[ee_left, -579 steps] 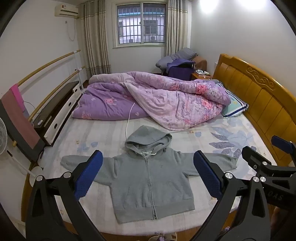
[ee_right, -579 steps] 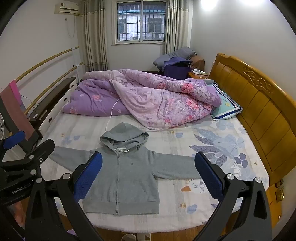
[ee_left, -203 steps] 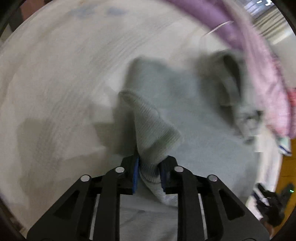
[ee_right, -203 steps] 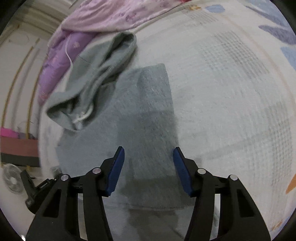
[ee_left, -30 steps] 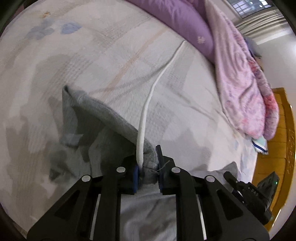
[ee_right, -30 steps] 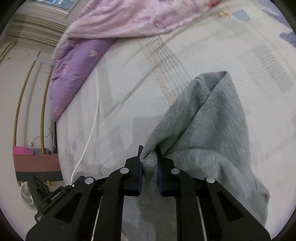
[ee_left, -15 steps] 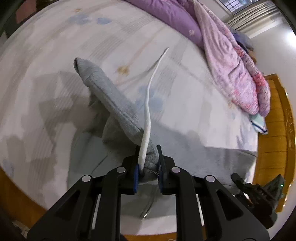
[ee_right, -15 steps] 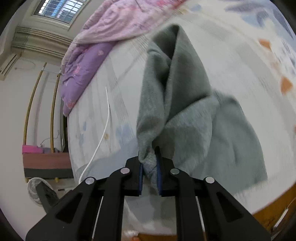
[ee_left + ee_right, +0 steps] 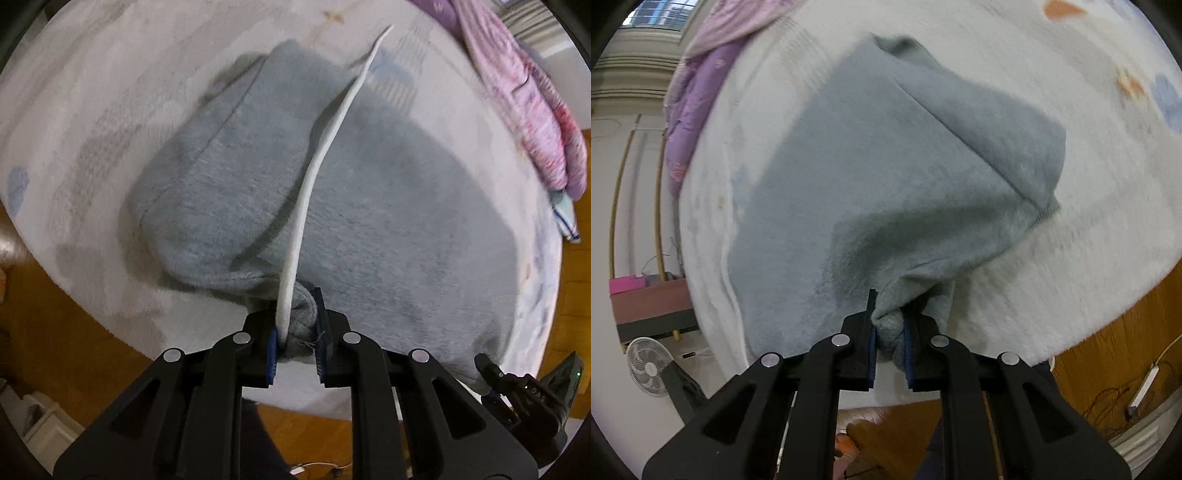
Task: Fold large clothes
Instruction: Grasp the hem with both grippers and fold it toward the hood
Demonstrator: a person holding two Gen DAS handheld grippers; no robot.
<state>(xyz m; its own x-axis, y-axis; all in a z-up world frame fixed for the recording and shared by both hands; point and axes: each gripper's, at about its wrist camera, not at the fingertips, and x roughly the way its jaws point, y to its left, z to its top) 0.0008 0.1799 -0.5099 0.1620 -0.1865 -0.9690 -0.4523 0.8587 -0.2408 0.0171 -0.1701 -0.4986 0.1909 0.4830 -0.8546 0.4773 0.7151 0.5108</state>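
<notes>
While both grippers are clamped on gathered grey fabric, the fold is judged to be well advanced but not finished: the grey hoodie (image 9: 388, 206) is seen doubled over on itself ahead of the left gripper (image 9: 295, 347), with a rounded folded part, perhaps the hood, lying on the upper layer ahead and to the left of its jaws. A white cord (image 9: 325, 147) is pinched together with the cloth in the left gripper and runs forward across the garment to the sheet beyond. A bunched edge is held in the right gripper (image 9: 889, 354), and a sleeve folded across the body is seen ahead and to the right of it, a straight crease marking the overlap. Release of both held edges, removal of the cord from the grip, and smoothing or a further fold are judged to remain. Surface: a bed sheet (image 9: 92, 92), pale with faint printed motifs, its near edge lying just under the grippers. Room: a purple and pink quilt (image 9: 532, 92) is heaped far ahead and to the right of the left gripper; wooden flooring (image 9: 1115, 332) is shown below and to the right of the right gripper; a standing fan (image 9: 650, 369) is placed low to its left.
</notes>
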